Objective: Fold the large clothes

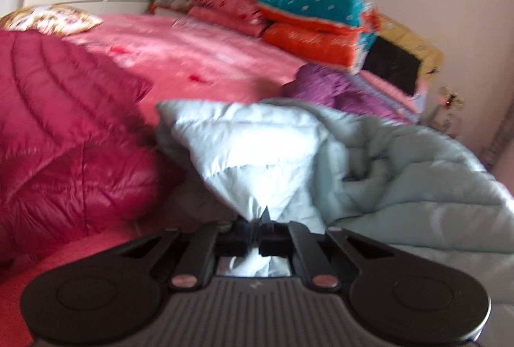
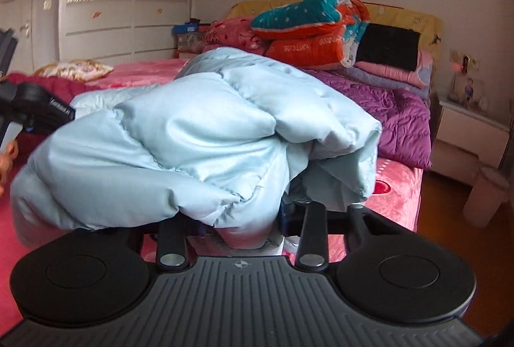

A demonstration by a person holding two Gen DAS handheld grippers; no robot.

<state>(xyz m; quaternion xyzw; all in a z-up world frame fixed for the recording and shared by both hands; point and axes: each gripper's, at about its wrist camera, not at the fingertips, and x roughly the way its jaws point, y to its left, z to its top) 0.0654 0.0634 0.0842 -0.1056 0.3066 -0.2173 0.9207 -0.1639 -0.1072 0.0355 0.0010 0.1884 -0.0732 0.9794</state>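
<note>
A puffy light blue jacket (image 1: 257, 148) lies crumpled on the pink bed (image 1: 208, 58). In the left wrist view my left gripper (image 1: 257, 234) is shut on a thin pinch of its pale fabric, which rises in a peak from the jaws. In the right wrist view the same jacket (image 2: 208, 128) is heaped over my right gripper (image 2: 247, 228). Its fingers are mostly hidden under the padding, and a thick fold fills the gap between them. The left gripper's black body (image 2: 41, 109) shows at the far left edge there, with a person's hand below it.
A dark red quilted jacket (image 1: 64, 138) lies left of the blue one and a purple jacket (image 2: 385, 109) lies to its right. Folded quilts (image 2: 308, 26) are stacked at the headboard. A white nightstand (image 2: 465, 128) and a pale bin (image 2: 488, 189) stand right of the bed.
</note>
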